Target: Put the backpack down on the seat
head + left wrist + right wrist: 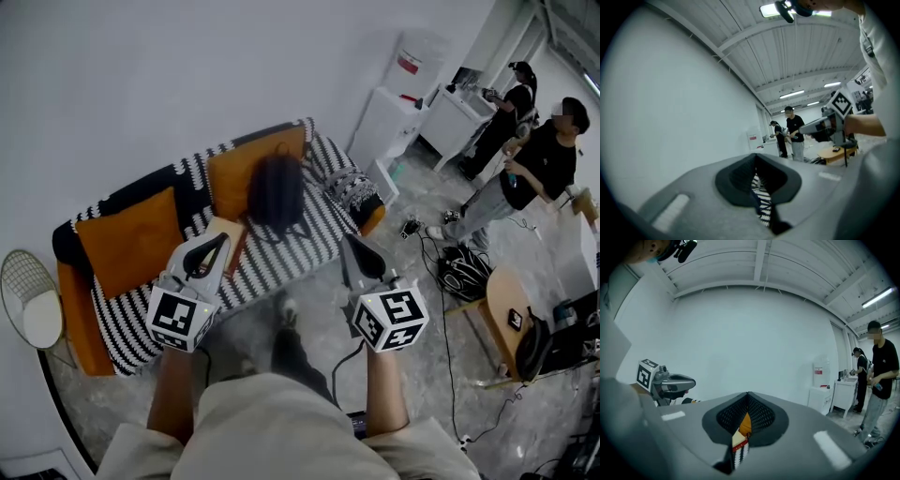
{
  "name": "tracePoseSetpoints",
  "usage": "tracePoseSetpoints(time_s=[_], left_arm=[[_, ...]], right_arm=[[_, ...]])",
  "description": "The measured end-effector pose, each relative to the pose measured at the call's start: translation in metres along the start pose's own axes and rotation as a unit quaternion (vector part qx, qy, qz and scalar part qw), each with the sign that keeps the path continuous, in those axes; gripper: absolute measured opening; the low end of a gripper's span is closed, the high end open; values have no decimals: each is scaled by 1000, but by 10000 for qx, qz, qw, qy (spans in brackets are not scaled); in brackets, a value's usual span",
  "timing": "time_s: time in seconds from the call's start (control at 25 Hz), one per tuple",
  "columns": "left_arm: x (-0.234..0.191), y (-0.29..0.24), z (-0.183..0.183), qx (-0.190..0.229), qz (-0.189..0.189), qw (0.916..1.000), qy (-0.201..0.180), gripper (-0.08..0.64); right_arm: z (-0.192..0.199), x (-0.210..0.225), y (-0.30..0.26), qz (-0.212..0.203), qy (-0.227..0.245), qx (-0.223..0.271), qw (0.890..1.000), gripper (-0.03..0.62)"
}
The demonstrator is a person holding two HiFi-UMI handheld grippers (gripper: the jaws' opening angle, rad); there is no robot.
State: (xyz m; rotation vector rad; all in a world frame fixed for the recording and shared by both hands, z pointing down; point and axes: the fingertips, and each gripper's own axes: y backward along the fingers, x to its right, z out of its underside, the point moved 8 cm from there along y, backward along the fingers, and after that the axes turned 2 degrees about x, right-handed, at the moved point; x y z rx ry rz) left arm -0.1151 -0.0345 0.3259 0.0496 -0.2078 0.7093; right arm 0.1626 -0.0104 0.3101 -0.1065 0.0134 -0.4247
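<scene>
While both claws hang empty, the left gripper (217, 244) has its jaws pressed together, and the right gripper (352, 246) is closed tight too. Ahead of their tips and between the two, well apart from either, the backpack (275, 192) sits on the striped sofa (319, 234) seat, leaning against an orange cushion (230, 173).

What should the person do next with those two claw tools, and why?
Probably just lower both grippers and stop. The backpack already rests on the striped sofa seat, leaning against an orange cushion, and nothing is touching it. The left gripper and right gripper are in front of the sofa with their jaws together and empty, so no further grip seems needed.
</scene>
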Motion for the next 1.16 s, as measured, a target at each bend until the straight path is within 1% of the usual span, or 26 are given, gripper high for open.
tracePoseSetpoints(time_s=[0.12,0.4,0.6,1.16], left_arm=[[6,7,-3,58,19,10000,-25,2],[6,19,-6,154,-19,9998,140,2],[6,20,-5,22,-44,10000,-10,2],[0,18,4,-5,78,9998,171,2]], right_arm=[[-5,-9,9,-23,190,72,9998,6],[-6,-19,13,-91,262,28,9996,6],[-2,-22,12,-115,241,-20,9996,6],[9,-23,3,-124,139,-111,9998,6]])
